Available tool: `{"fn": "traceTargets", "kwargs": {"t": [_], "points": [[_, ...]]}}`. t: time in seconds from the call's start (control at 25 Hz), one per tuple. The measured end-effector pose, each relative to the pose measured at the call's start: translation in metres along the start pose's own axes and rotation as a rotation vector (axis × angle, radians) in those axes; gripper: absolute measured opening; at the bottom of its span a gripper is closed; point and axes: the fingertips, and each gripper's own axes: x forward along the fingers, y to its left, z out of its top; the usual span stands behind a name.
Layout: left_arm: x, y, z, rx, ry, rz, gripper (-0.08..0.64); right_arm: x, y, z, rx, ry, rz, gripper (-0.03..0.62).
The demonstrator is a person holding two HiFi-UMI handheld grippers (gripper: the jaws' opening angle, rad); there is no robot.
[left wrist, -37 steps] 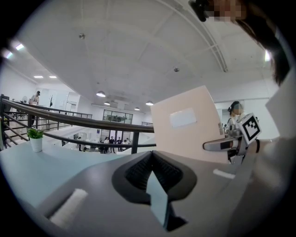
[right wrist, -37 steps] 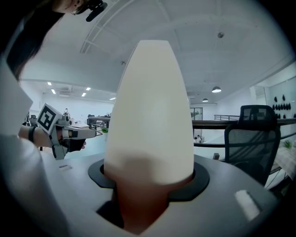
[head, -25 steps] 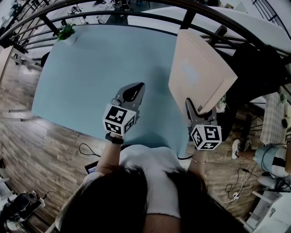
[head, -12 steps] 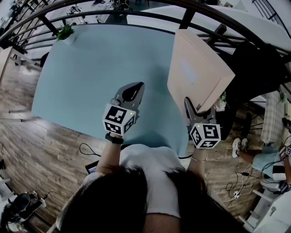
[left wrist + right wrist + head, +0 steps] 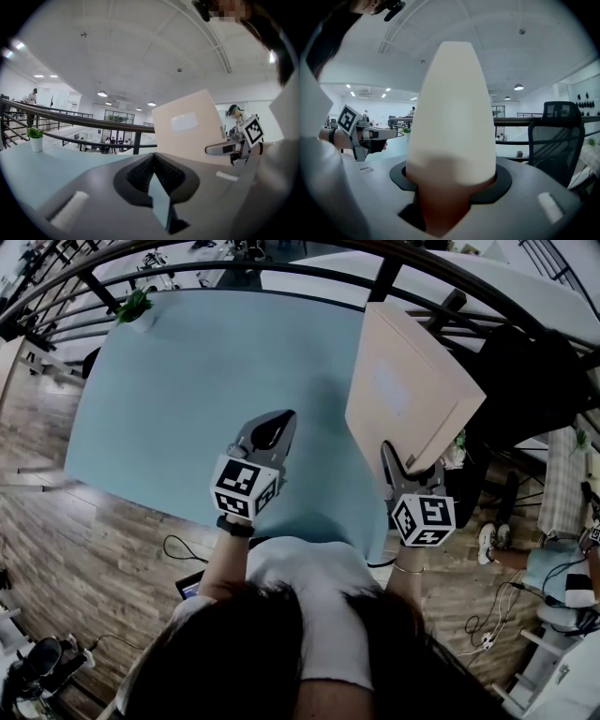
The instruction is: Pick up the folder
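Observation:
The beige folder point(image 5: 408, 390) is a thick box-type file with a pale label. It tilts up over the right edge of the light blue table point(image 5: 187, 381), with my right gripper point(image 5: 405, 470) shut on its near lower corner. In the right gripper view the folder point(image 5: 454, 117) fills the space between the jaws of the right gripper point(image 5: 450, 187). My left gripper point(image 5: 272, 427) hovers over the table's near part, shut and empty. In the left gripper view the left gripper point(image 5: 154, 173) has its jaws together, and the folder point(image 5: 187, 126) stands to the right.
A small potted plant point(image 5: 138, 306) sits at the table's far left corner. A dark railing point(image 5: 394, 273) curves behind the table. A black office chair point(image 5: 555, 136) stands to the right. Cables lie on the wooden floor point(image 5: 56, 521) near the person.

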Motion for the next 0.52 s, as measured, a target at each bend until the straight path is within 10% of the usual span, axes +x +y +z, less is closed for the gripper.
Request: {"fn": "traceTargets", "kwargs": {"t": [0.52], "points": [[0.0021,-0.0008,-0.0076,-0.008,0.009,-0.004,0.058,0.0011,-0.0022,-0.0062,0.016,0.01,0.003,0.265]]}}
